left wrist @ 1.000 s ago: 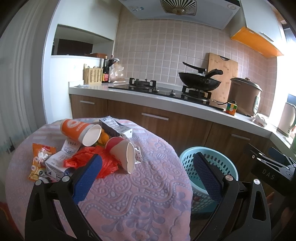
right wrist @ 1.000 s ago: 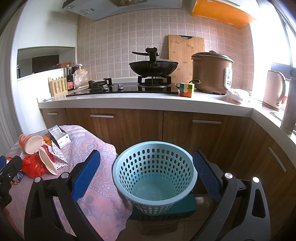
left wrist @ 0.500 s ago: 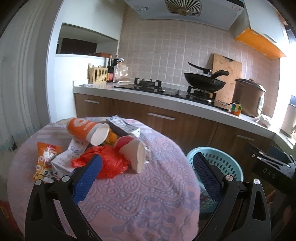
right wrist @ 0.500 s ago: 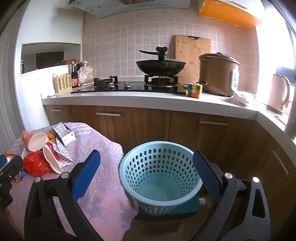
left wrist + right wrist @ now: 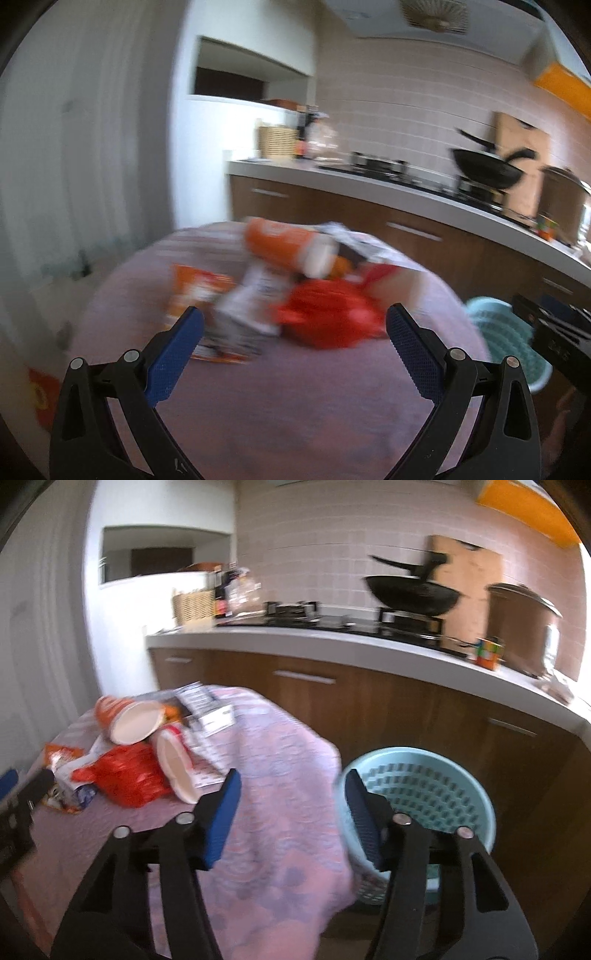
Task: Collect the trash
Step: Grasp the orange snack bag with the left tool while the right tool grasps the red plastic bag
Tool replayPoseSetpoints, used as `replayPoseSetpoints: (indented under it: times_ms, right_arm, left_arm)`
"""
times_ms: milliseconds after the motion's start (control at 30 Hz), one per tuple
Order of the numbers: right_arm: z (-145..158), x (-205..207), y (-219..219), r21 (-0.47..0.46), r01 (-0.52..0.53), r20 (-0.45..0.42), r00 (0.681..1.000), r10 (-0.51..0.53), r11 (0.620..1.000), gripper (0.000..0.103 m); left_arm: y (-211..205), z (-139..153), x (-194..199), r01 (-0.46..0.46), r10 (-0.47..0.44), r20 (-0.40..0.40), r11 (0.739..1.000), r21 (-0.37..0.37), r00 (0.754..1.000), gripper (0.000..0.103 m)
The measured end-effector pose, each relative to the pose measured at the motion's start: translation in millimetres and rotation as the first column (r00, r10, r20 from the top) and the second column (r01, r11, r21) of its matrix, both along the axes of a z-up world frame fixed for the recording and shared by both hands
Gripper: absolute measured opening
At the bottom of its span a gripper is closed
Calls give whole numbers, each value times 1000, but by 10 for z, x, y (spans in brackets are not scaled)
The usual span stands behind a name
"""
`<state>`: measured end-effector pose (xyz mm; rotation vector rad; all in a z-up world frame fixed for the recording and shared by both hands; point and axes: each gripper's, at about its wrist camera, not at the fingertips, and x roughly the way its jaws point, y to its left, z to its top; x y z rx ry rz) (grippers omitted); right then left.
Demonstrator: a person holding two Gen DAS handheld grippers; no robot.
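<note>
A pile of trash lies on a round table with a pink cloth [image 5: 280, 775]: an orange paper cup [image 5: 125, 720], a red-and-white cup [image 5: 175, 764], a red plastic bag [image 5: 125, 775], an orange snack packet [image 5: 195, 288] and cartons. A light blue basket [image 5: 424, 797] stands on the floor right of the table. My left gripper [image 5: 293, 325] is open and empty, in front of the pile; this view is blurred. My right gripper [image 5: 291, 797] is open, narrower than before, empty, over the table's right edge.
A kitchen counter [image 5: 369, 650] with wooden cabinets runs behind, holding a stove, a black wok [image 5: 410, 590], a rice cooker [image 5: 521, 624] and a colour cube [image 5: 487, 653]. A white wall [image 5: 92, 147] stands left of the table.
Both grippers have swung left toward the trash pile. The right gripper's jaws have closed partway. The basket has shifted to the right in both views.
</note>
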<state>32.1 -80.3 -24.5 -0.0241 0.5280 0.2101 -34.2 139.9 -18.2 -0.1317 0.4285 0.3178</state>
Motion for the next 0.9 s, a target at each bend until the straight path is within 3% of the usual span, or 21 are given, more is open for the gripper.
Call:
replayPoseSetpoints:
  times_ms: [100, 233, 400, 567, 767, 900]
  right_arm:
    - [-24, -7, 259, -4, -72, 5, 997, 72, 997, 52]
    - [-39, -5, 504, 7, -151, 5, 989, 151, 989, 52]
    - [-26, 9, 782, 20, -244, 9, 970, 243, 970, 52]
    - [16, 63, 1148, 25, -364, -4, 931, 364, 931, 52]
    - [-108, 357, 1483, 58, -427, -92, 898, 431, 902, 52]
    - [-247, 510, 1583, 68, -430, -147, 888, 436, 900, 65]
  left_arm:
    - [445, 13, -13, -104, 104, -31, 995, 3, 994, 95]
    - [898, -33, 26, -133, 130, -87, 990, -37, 988, 90]
    - [1229, -153, 155, -85, 66, -159, 989, -118, 985, 80]
    - [1349, -350, 313, -48, 9, -225, 985, -166, 974, 75]
    - [1364, -509, 467, -9, -47, -272, 979, -203, 961, 59]
    - [1335, -551, 506, 15, -77, -283, 977, -214, 956, 43]
